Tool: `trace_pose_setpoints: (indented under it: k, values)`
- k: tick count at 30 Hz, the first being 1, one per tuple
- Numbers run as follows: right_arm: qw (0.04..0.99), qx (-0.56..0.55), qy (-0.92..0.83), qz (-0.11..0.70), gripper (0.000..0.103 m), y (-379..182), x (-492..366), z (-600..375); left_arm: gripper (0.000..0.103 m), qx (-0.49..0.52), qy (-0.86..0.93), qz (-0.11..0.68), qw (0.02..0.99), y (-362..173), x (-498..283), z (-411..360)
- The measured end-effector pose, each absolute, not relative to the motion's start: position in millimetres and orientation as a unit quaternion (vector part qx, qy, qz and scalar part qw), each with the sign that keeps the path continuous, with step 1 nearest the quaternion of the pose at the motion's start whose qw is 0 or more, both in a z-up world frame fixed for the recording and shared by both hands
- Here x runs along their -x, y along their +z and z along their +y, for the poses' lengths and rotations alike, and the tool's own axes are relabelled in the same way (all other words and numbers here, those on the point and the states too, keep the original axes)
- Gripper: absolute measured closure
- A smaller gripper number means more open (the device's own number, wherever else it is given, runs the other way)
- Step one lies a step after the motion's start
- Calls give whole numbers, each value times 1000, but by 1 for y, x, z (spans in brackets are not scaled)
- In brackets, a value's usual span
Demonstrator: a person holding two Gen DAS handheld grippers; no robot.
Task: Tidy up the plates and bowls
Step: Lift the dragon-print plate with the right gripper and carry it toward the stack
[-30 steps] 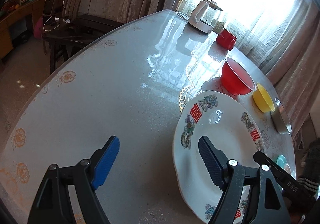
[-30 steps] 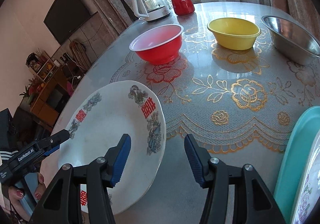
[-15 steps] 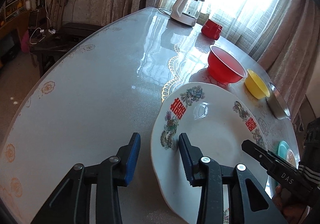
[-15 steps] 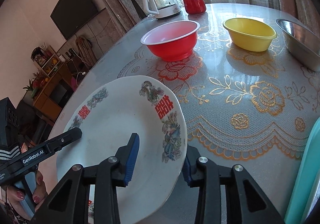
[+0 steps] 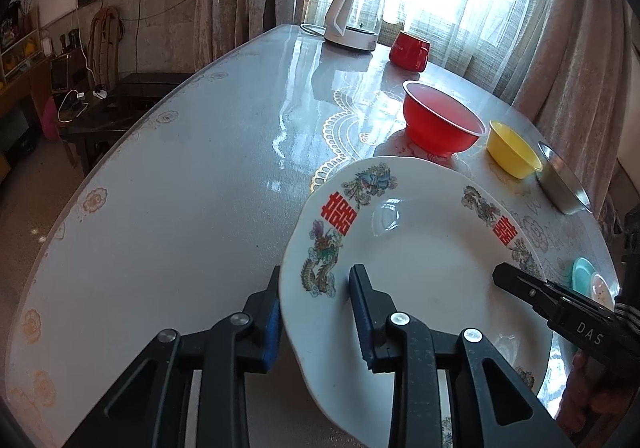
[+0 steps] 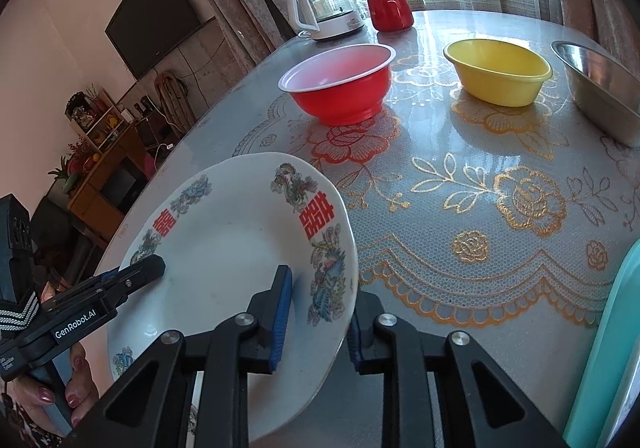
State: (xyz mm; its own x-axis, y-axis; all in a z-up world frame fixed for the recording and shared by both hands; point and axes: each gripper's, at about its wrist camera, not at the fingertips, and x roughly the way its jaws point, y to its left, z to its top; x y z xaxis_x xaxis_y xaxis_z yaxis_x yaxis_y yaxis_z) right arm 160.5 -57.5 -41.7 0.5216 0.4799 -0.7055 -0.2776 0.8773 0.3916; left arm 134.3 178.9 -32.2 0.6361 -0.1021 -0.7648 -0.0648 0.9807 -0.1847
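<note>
A large white plate (image 5: 420,260) with dragon patterns and red characters is held off the table between both grippers; it also shows in the right wrist view (image 6: 224,260). My left gripper (image 5: 316,312) is shut on its left rim. My right gripper (image 6: 320,312) is shut on its opposite rim and shows as a black finger in the left wrist view (image 5: 520,288). A red bowl (image 6: 340,83), a yellow bowl (image 6: 500,71) and a steel bowl (image 6: 600,87) stand in a row beyond the plate.
A white kettle (image 5: 354,21) and a red mug (image 5: 410,51) stand at the table's far end by the curtains. A teal plate (image 6: 600,348) with another plate on it lies at the right. The lace-patterned table (image 5: 180,187) extends left.
Both grippers have closed from open onto opposite rims of the white plate, and the plate has come up off the table, tilted.
</note>
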Motion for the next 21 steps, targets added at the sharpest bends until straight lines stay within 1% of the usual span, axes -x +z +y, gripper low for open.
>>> trace_pose_setpoints:
  k: [16,19,21]
  values:
    - [859,-130,214,447,81,-39,-142,-75,71,96,-20,424,900,-33,-118,165]
    - [857,-138,219,446,81,-42,-143,-78,70,80,-20,421,903,-34,-118,161]
    - [856,-136,223,446,78,-42,-144,-76,68,63,-19,418,906,-35,-117,157]
